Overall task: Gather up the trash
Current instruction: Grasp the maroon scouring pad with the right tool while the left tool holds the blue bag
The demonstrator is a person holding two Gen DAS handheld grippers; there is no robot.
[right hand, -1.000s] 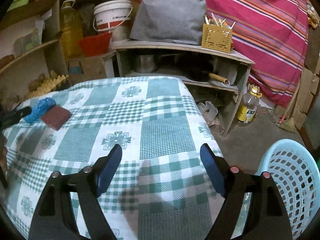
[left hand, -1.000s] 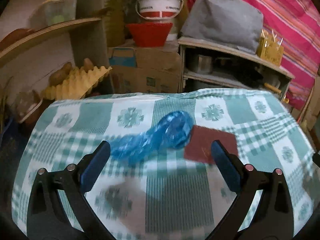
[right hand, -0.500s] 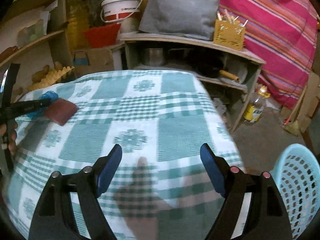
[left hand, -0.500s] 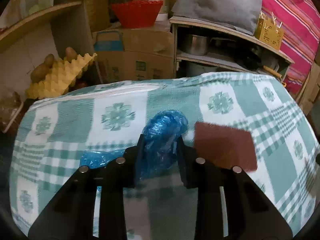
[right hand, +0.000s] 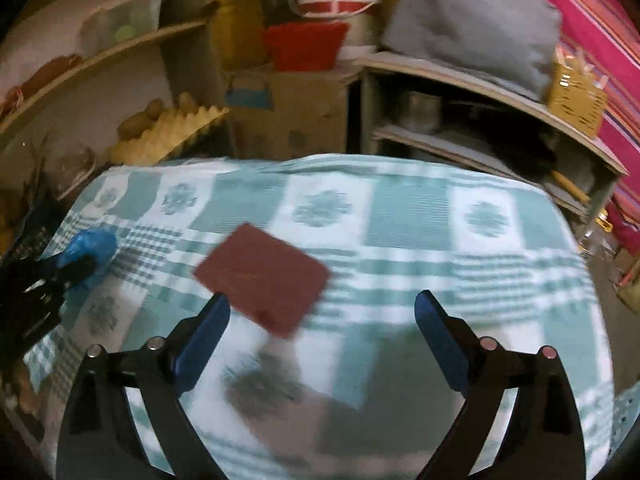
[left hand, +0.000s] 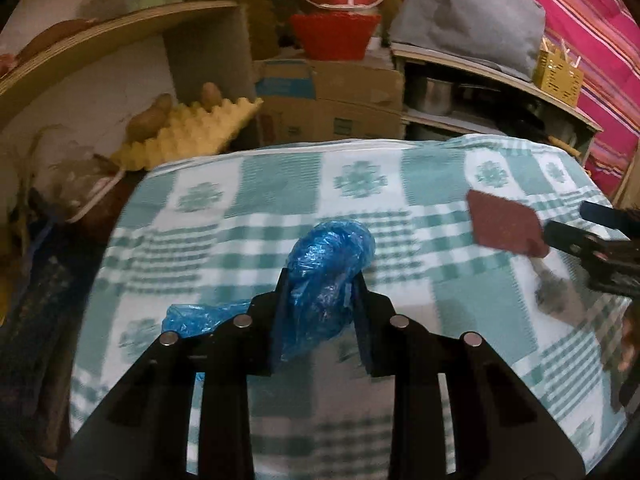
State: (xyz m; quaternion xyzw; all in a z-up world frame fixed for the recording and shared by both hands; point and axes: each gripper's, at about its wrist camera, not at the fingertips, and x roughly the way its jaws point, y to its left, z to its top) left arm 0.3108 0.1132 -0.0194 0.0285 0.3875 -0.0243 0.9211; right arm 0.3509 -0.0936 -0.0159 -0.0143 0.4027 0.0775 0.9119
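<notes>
On the green checked tablecloth (left hand: 360, 184), the left gripper (left hand: 320, 280) pinches a crumpled blue plastic bag (left hand: 324, 280); the right gripper (right hand: 320, 316), its jaws opening and empty, nears a flat maroon rectangular pad (right hand: 264, 276). Next: straddle the pad, then close

- The tablecloth (right hand: 400, 216) lies bare from 12 to 3 o'clock of the red pad (right hand: 264, 276); a gripper could pass there.
- The blue bag (left hand: 328, 280) fills the left gripper (left hand: 322, 304) at the pad's 9 o'clock.
- Boxes (left hand: 332, 108) and the shelf (right hand: 480, 92) crowd the far edge at 12 o'clock.
</notes>
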